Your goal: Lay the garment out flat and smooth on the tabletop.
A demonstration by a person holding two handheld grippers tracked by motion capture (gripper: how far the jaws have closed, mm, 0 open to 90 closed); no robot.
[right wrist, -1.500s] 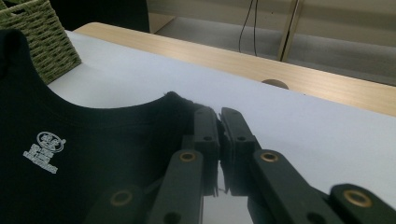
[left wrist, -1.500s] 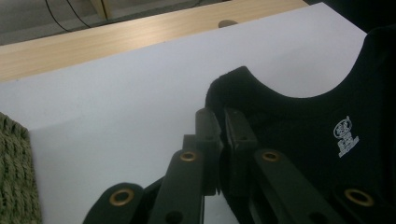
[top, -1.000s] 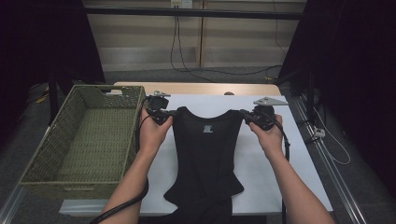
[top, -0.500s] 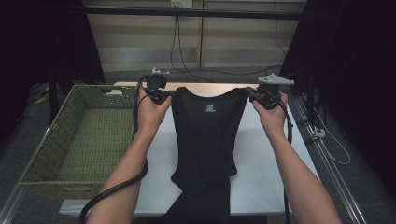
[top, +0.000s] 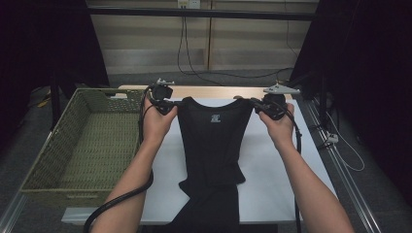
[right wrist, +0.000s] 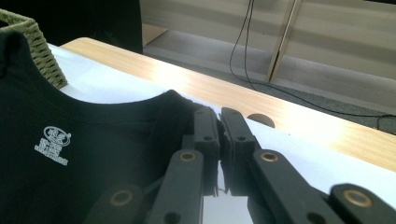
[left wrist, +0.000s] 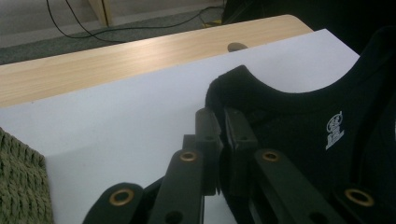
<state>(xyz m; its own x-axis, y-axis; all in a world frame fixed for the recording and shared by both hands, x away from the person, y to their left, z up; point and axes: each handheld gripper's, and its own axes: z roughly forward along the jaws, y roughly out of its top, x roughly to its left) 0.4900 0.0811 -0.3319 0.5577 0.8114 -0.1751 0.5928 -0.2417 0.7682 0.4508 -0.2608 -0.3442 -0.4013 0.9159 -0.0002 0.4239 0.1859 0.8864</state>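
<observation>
A black garment (top: 214,141) with a small white logo below its neckline hangs stretched between my two grippers above the white table (top: 272,165). My left gripper (top: 167,104) is shut on its left shoulder, and in the left gripper view the jaws pinch the black cloth (left wrist: 261,107) at the gripper (left wrist: 222,122). My right gripper (top: 257,104) is shut on the right shoulder; the right gripper view has the cloth (right wrist: 93,135) clamped at the gripper (right wrist: 219,122). The garment's lower part droops over the table's near edge.
A woven green basket (top: 53,145) stands at the table's left side, with nothing in it. A strip of wooden tabletop (top: 214,91) runs along the far edge. Cables hang against the back wall, and dark curtains flank both sides.
Both hands have risen and moved toward the far edge, lifting the garment's shoulders off the table so more of it hangs free.
</observation>
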